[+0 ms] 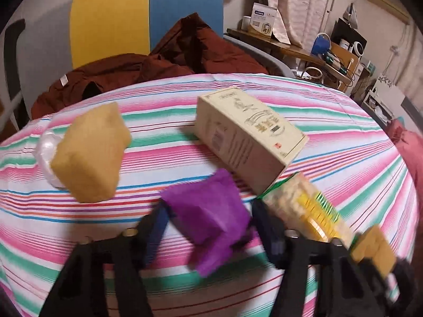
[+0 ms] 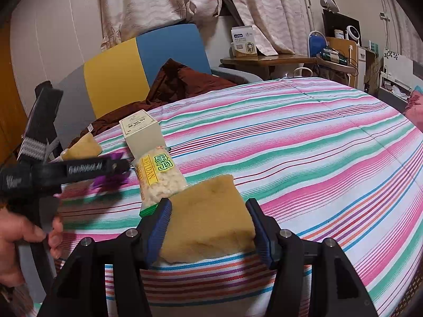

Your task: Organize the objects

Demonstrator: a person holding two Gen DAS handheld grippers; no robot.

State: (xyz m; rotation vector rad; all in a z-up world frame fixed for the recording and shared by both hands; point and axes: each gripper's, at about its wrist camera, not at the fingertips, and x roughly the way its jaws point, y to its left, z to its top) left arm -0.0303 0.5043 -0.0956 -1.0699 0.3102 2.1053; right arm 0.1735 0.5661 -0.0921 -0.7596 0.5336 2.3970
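Note:
My right gripper (image 2: 208, 211) is shut on a yellow sponge (image 2: 211, 216), with a blue pad pressed on each side of it. My left gripper (image 1: 210, 224) is shut on a crumpled purple cloth (image 1: 208, 216) low over the striped bedcover (image 1: 343, 137). From the right wrist view the left gripper (image 2: 119, 169) is at the far left, held by a hand (image 2: 15, 237). A cream carton (image 1: 248, 137) lies flat, with a clear snack bag (image 1: 298, 203) beside its near end. A second yellow sponge (image 1: 90, 153) rests to the left against white plastic wrap (image 1: 46, 153).
A dark red garment (image 1: 164, 60) is heaped at the bed's far edge against a yellow and blue chair back (image 1: 145, 18). A wooden desk (image 2: 267, 60) with a box and clutter stands at the back right. Striped cover (image 2: 317, 145) stretches to the right.

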